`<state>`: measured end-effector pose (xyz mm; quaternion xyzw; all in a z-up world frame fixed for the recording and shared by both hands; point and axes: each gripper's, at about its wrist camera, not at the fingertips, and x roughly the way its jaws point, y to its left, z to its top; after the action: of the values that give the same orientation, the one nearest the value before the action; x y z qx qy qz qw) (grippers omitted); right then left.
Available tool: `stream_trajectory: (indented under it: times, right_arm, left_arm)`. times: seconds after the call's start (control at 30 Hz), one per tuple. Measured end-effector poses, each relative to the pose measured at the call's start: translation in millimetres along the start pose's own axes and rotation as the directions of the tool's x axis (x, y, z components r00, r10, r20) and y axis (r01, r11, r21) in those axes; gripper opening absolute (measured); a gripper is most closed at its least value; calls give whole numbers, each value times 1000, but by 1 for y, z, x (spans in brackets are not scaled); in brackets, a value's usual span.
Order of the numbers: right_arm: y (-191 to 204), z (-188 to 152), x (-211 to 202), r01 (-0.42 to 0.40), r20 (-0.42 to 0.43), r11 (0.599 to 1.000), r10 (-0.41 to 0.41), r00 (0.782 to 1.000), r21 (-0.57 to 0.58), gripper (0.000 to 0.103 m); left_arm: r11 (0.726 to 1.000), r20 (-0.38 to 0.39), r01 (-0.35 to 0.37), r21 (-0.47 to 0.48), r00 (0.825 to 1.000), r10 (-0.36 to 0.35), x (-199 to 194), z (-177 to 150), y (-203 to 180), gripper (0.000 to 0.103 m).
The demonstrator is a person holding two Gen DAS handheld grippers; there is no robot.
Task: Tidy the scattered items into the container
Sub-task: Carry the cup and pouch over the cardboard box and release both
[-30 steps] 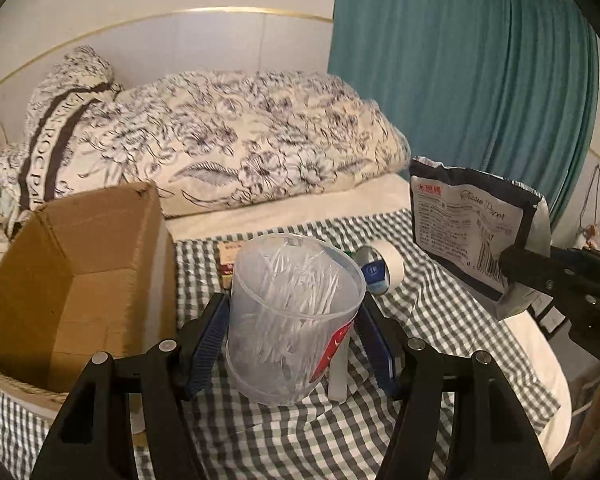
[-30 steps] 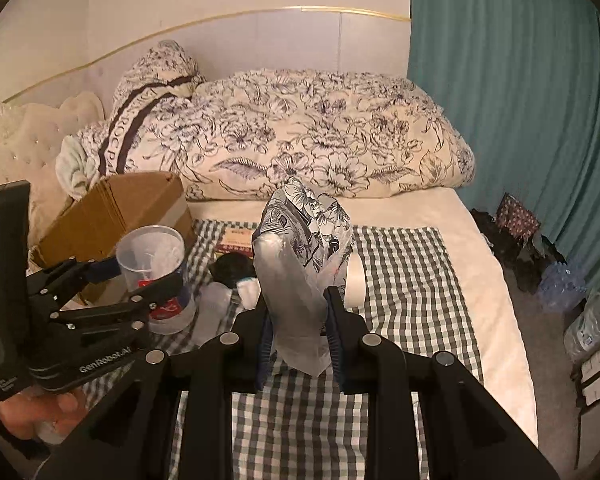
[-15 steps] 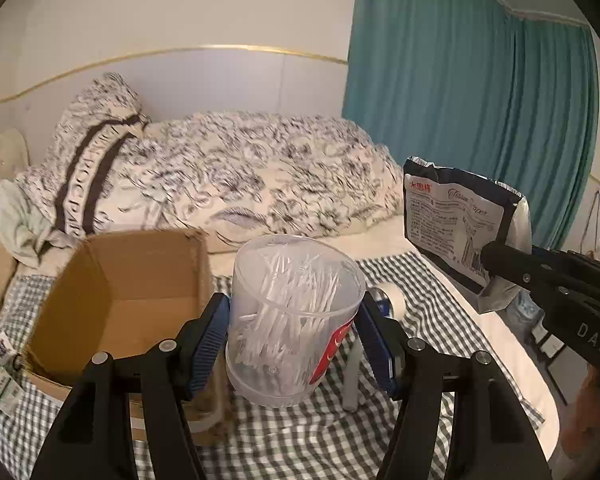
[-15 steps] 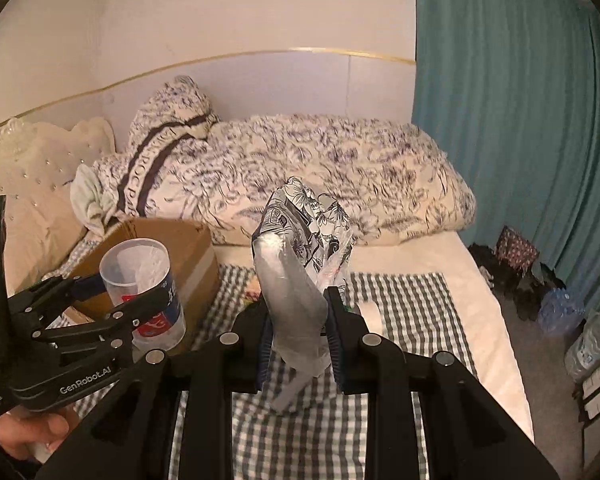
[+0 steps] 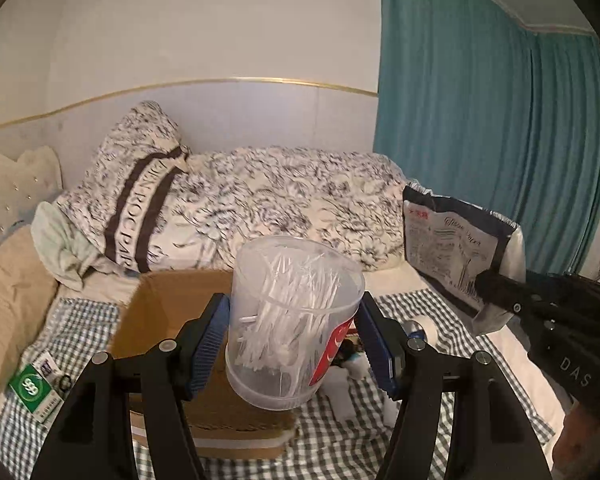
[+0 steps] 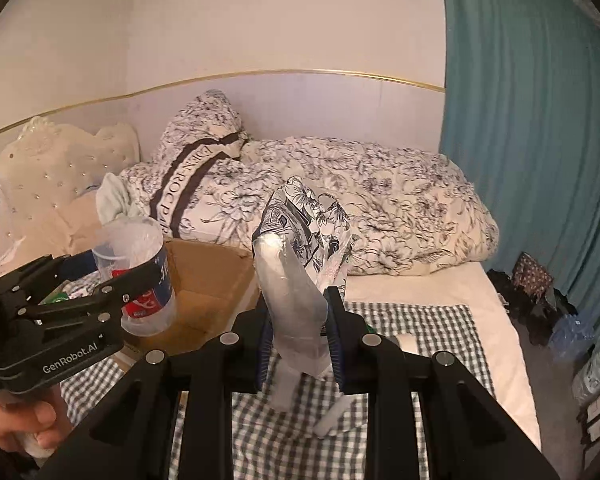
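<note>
Midway, by the look of it: blue pads (image 5: 208, 344) of left gripper (image 5: 294, 344) clamped on clear tub of cotton swabs (image 5: 294, 320), centre frame, raised in front of open cardboard box (image 5: 168, 312). Right gripper (image 6: 300, 340) pinched narrow on floral tissue packet (image 6: 300, 264), centre of right view, lifted above checked cloth (image 6: 420, 332). Neither item boxed yet. Left to collect on cloth: tape roll (image 5: 424, 326) at lower right, green-labelled card (image 5: 34, 386) at lower left, white tube (image 6: 332, 416) below packet. Box contents hidden.
</note>
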<state>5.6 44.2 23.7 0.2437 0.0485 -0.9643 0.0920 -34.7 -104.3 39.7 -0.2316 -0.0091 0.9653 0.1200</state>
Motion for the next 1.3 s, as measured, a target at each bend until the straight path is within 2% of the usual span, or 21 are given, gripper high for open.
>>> stream_trajectory:
  times: [0.27, 0.5, 0.6, 0.7, 0.93, 1.3]
  right_arm:
    - [38, 18, 9, -80, 38, 997, 81, 996, -11, 24]
    - [76, 32, 24, -152, 34, 988, 153, 988, -20, 24]
    - [88, 31, 38, -155, 14, 987, 156, 988, -36, 24]
    - [90, 24, 56, -170, -31, 985, 169, 985, -30, 24]
    - [96, 2, 101, -229, -162, 973, 220, 962, -40, 24]
    - [106, -43, 174, -292, -353, 955, 256, 900, -52, 24]
  left_arm:
    - [998, 16, -65, -14, 998, 66, -8, 5, 34, 65]
    - [992, -2, -121, -42, 993, 121, -6, 6, 70, 65]
    - [990, -7, -137, -36, 991, 137, -2, 8, 82, 65]
    - [989, -28, -147, -28, 989, 146, 8, 6, 93, 65]
    - [989, -109, -145, -41, 984, 140, 47, -10, 111, 65]
    - [986, -276, -159, -43, 951, 142, 110, -46, 137, 65]
